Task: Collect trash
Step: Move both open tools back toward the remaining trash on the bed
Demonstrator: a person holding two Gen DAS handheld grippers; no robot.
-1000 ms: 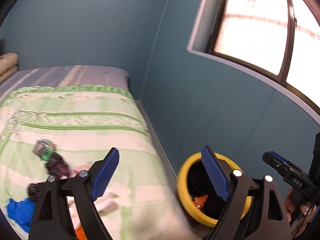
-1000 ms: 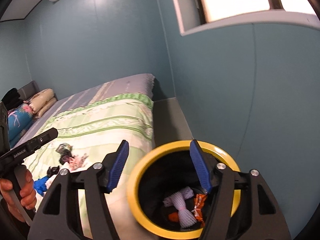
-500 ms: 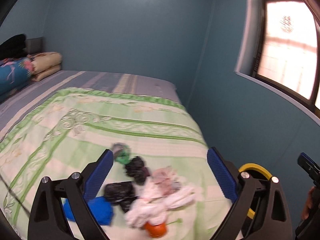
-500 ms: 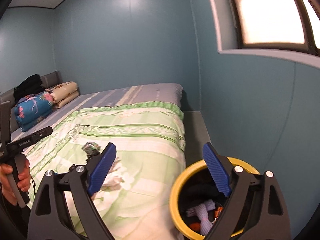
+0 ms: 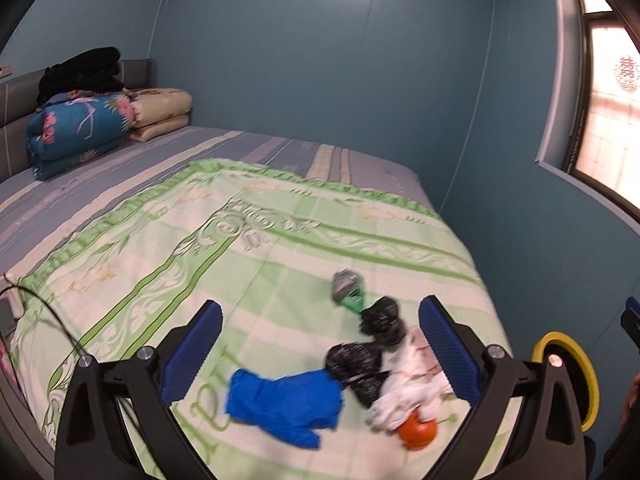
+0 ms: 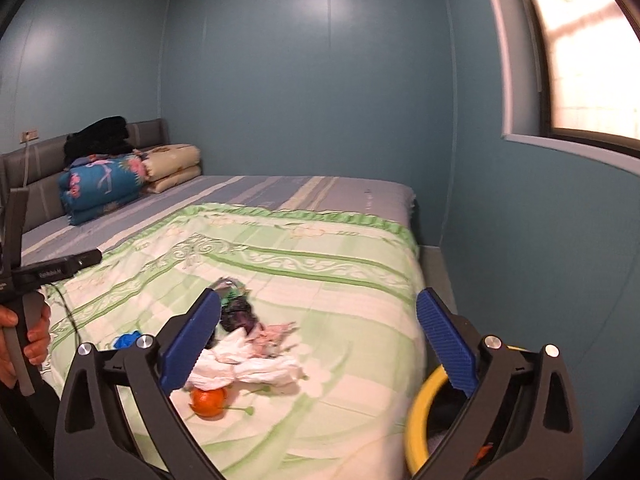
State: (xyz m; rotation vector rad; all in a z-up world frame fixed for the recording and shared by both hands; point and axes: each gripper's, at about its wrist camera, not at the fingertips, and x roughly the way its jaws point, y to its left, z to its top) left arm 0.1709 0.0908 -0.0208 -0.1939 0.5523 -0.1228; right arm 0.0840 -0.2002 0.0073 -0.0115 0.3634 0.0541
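Yellow-rimmed bin (image 6: 418,416) on floor by bed's window-side edge, some trash already inside, contents hard to make out. Left hand-held gripper (image 5: 320,352) and right hand-held gripper (image 6: 318,344): jaws just been opening, now wide apart, nothing between. Still left near bed (image 5: 160,248) edge closest to bin: blue rag (image 5: 280,404), black bags (image 5: 360,360), white wad (image 5: 404,392), orange ball (image 5: 418,432), green wrapper (image 5: 350,292). Est. well short of done.

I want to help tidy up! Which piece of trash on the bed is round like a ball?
The orange ball-shaped thing at the near edge of the pile. The blue piece and white piece are crumpled and floppy.
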